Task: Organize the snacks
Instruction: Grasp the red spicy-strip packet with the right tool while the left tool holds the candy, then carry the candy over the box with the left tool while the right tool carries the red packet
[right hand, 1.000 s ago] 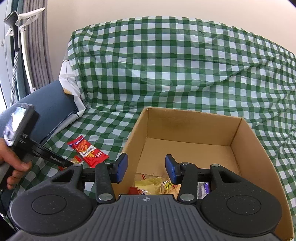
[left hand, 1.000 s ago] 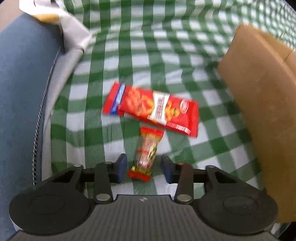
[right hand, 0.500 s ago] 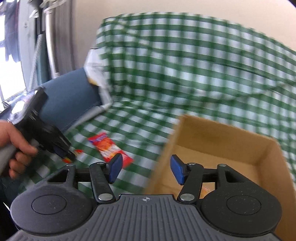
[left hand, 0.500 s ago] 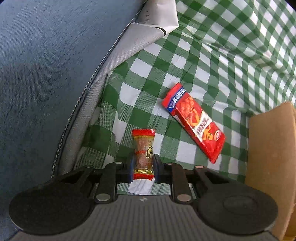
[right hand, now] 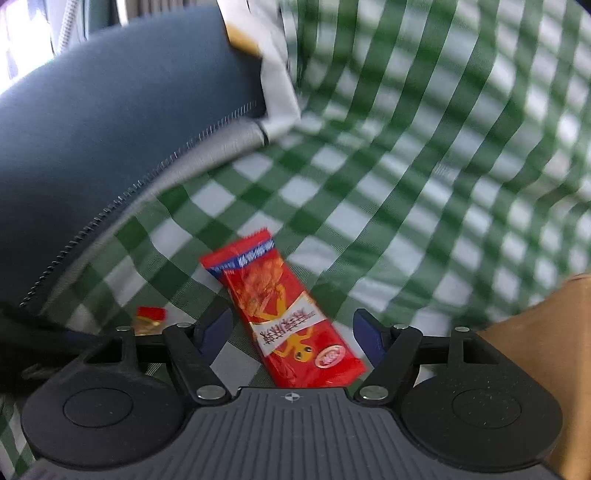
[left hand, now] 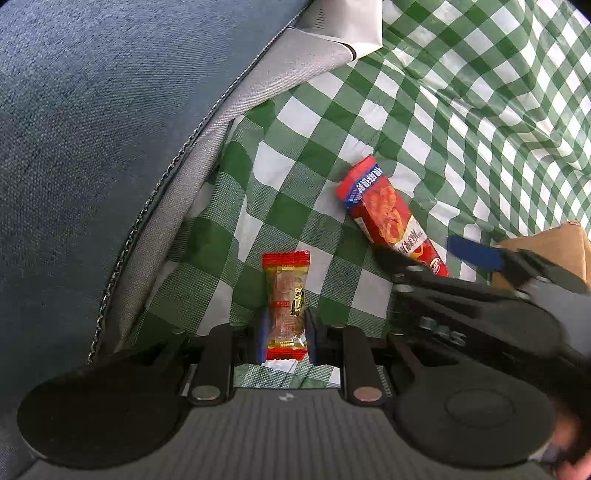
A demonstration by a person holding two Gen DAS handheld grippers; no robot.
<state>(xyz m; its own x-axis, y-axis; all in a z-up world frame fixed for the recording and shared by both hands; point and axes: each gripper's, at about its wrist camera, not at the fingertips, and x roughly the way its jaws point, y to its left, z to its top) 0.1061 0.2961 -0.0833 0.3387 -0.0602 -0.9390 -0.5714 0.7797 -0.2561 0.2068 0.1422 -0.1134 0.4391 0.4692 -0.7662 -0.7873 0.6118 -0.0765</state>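
Note:
My left gripper [left hand: 285, 334] is shut on a small clear candy wrapper with red ends [left hand: 286, 306], which lies on the green checked cloth [left hand: 295, 192]. A long red snack packet [left hand: 388, 218] lies just to its right. My right gripper [right hand: 291, 332] straddles that red snack packet [right hand: 284, 310]; its jaws are opening wide and the blue pads stand apart from the packet on both sides. In the left wrist view the right gripper [left hand: 428, 254] reaches in from the right over the packet's lower end. The candy's red end [right hand: 149, 314] shows at the left of the right wrist view.
A cardboard box [left hand: 546, 243] stands at the right, its corner [right hand: 554, 321] close to my right gripper. A blue-grey cushion with a zip seam [left hand: 92, 147] borders the cloth on the left. White paper [left hand: 351, 22] lies at the top.
My left gripper closed on the small candy and rolled. My right gripper swung left and down from above the box to the red packet, its jaws spreading wider.

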